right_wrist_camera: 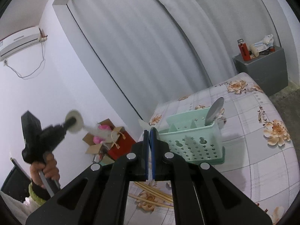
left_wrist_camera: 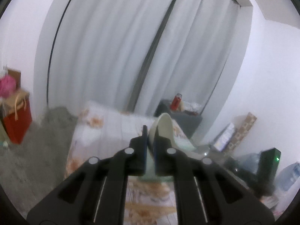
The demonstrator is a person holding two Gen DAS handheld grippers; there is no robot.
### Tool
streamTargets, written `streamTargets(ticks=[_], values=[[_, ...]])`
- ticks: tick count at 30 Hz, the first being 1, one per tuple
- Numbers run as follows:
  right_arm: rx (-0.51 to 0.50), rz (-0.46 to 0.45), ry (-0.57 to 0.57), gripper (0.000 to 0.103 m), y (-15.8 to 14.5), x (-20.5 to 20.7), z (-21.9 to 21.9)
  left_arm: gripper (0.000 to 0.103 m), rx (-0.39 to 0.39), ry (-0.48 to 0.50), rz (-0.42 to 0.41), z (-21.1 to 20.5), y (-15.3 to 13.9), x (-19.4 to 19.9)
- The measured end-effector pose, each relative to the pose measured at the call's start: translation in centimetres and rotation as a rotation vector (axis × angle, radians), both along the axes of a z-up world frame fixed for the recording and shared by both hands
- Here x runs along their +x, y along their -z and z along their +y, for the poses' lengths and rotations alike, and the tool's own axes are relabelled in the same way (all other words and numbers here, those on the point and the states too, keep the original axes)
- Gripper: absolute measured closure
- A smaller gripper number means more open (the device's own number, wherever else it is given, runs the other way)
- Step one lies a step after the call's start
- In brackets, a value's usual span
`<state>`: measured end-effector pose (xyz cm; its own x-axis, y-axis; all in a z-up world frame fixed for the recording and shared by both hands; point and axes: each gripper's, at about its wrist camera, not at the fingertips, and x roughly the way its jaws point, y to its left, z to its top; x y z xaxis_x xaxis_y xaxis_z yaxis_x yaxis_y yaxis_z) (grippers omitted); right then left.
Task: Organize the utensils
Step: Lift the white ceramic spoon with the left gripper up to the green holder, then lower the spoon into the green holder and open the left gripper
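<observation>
Floral table (right_wrist_camera: 262, 159): mint caddy (right_wrist_camera: 191, 140) near far corner; your left gripper (left_wrist_camera: 150, 136) pinches a white spoon (left_wrist_camera: 165, 125), lifted for slotting; right gripper (right_wrist_camera: 149, 133) pressed together, empty.

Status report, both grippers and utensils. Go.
Left gripper shut on white spoon, lifted. Right gripper shut, empty. Green caddy holds metal spoon. Chopsticks on table.

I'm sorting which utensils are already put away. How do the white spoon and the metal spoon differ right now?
The white spoon is clamped in the left gripper, lifted above the table; the metal spoon stands in the green caddy, held by nothing. The white spoon looks matte and pale, the metal spoon grey and shiny. Both show their bowl ends up.
</observation>
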<state>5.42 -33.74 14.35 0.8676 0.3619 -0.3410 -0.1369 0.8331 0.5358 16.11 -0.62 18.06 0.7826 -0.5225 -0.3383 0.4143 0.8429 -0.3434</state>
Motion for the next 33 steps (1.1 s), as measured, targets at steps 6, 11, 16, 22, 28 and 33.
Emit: streamTargets(ticks=[6,11,16,22,28,33], values=[[0.014,-0.01,0.011,0.101,0.2,-0.4,-0.8,0.099,0.171,-0.047,-0.141,-4.0,-2.0,0.2],[0.026,-0.007,0.015,0.101,0.5,-0.2,-1.3,0.099,0.351,-0.077,-0.23,-8.1,-1.6,0.5],[0.035,-0.001,0.02,0.101,0.7,-0.1,-1.8,0.099,0.461,-0.078,-0.255,-10.4,-0.4,1.0],[0.042,0.008,0.019,0.101,1.0,0.1,-2.0,0.099,0.549,-0.072,-0.269,-11.9,0.9,2.0],[0.049,0.016,0.016,0.101,1.4,0.1,-1.9,0.099,0.608,-0.026,-0.24,-13.6,2.5,2.7],[0.048,0.019,0.018,0.101,1.4,0.1,-2.1,0.095,0.566,0.036,-0.178,-14.3,3.1,3.4]])
